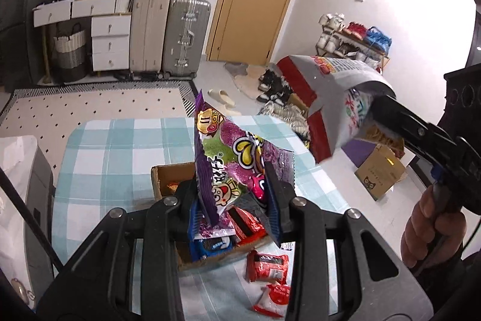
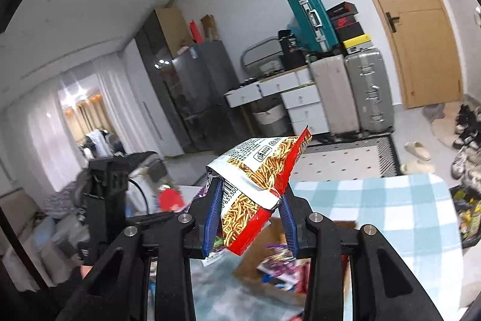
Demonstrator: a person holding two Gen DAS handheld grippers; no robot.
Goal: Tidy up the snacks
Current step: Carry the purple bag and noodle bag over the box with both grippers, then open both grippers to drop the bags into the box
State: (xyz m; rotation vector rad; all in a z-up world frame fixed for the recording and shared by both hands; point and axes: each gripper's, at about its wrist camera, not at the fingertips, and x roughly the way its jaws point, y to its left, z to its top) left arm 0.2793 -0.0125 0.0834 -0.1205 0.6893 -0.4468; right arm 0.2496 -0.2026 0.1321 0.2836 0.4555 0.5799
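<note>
My left gripper (image 1: pixel 234 194) is shut on a purple candy bag (image 1: pixel 231 161) and holds it upright above an open cardboard box (image 1: pixel 168 179) that holds several snack packs. My right gripper (image 2: pixel 249 212) is shut on a red and white bag of noodle snacks (image 2: pixel 258 170), held up in the air. That bag (image 1: pixel 324 98) and the right gripper (image 1: pixel 372 107) also show at the right of the left wrist view, above the table's right edge. The box (image 2: pixel 270 270) lies blurred below the right gripper.
The table has a blue and white checked cloth (image 1: pixel 114 152). Two red snack packs (image 1: pixel 267 263) lie on it in front of the box. A second cardboard box (image 1: pixel 381 173) stands on the floor at right. Suitcases (image 1: pixel 183 38) and drawers (image 1: pixel 108 35) line the far wall.
</note>
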